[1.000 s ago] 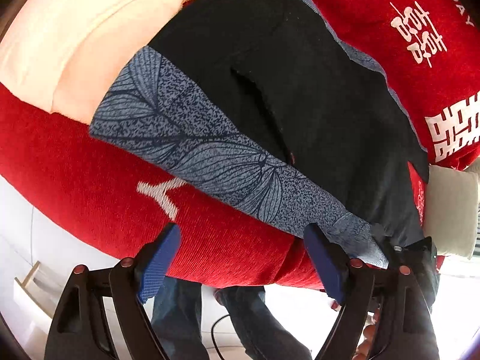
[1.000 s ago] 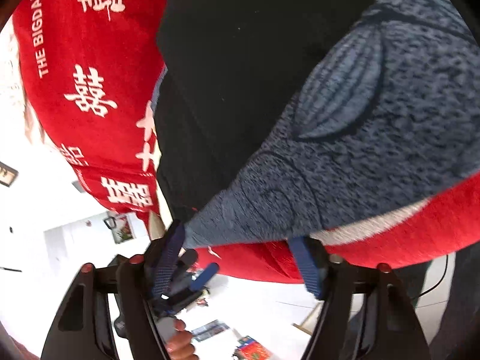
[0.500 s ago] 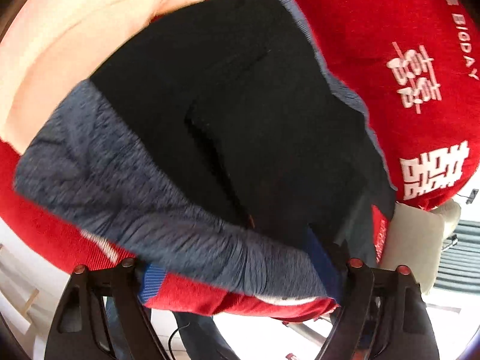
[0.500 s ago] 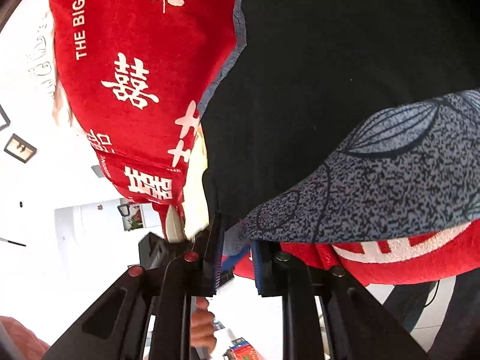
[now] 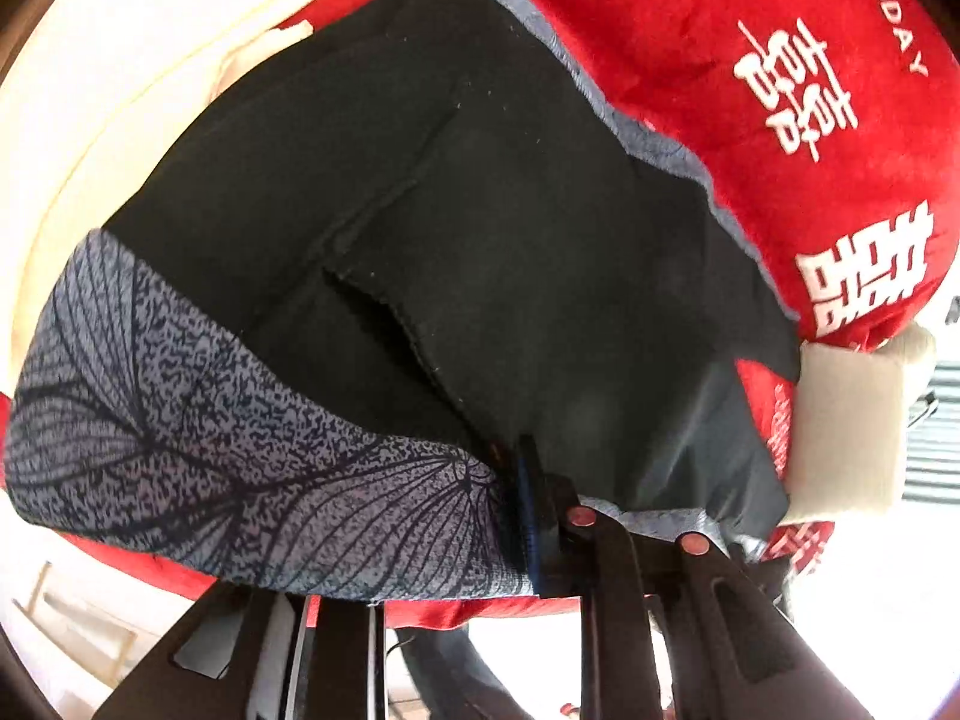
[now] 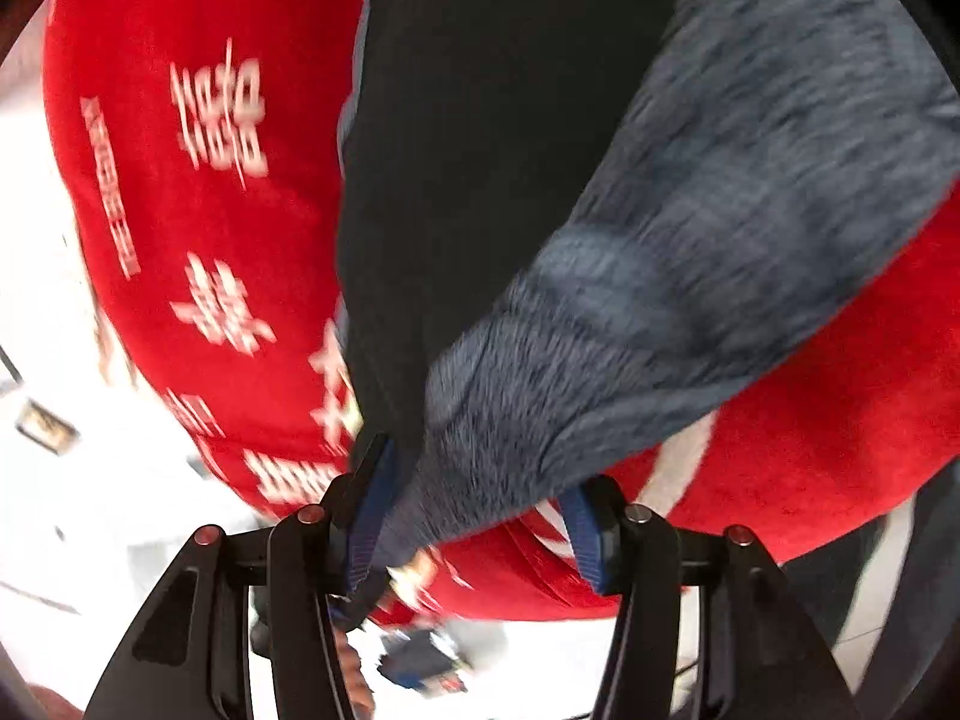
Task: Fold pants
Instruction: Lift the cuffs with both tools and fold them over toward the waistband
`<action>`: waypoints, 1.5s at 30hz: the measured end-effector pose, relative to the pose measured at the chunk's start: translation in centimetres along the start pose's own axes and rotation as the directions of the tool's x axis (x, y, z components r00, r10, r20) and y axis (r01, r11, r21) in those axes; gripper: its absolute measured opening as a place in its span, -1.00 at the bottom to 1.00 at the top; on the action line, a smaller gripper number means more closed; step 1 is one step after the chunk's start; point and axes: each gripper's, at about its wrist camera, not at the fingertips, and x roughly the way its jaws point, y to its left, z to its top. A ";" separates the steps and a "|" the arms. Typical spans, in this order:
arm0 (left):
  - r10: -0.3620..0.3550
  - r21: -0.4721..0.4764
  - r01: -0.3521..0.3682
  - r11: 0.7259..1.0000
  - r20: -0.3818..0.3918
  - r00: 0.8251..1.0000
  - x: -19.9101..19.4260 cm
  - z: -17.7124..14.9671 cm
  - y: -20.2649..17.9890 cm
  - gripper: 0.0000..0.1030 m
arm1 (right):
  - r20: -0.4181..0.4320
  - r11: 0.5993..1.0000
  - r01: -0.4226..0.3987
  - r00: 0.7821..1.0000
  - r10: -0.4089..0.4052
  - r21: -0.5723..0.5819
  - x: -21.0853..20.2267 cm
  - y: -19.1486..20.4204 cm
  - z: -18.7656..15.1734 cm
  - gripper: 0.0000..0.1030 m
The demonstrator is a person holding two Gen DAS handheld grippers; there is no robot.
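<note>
The pants (image 5: 480, 252) are black with a blue-grey leaf-print band (image 5: 240, 456). They lie on a red blanket (image 5: 750, 12) with white characters. My left gripper (image 5: 510, 540) is shut on the print band's edge; only its right finger (image 5: 531, 516) shows, the cloth covers the other. In the blurred right wrist view the pants (image 6: 510, 150) and their band (image 6: 690, 252) fill the frame. My right gripper (image 6: 474, 534) stands open around the band's corner, its blue pads (image 6: 585, 540) apart.
A cream cloth (image 5: 120, 90) lies at the far left of the red blanket. A white cushion (image 5: 852, 426) sits at its right edge. The blanket (image 6: 198, 240) ends near the grippers, with bright floor (image 6: 90, 510) below.
My left gripper has closed on the print band and lifted its edge. My right gripper was shut on the band's corner half a second ago and now stands open, moving fast.
</note>
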 end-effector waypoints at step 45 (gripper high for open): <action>0.300 0.084 -0.331 0.940 0.263 0.917 -2.3 19.1 -10.1 0.57 | -0.257 0.755 0.248 0.838 -0.482 -0.606 16.0 27.5 22.5 0.38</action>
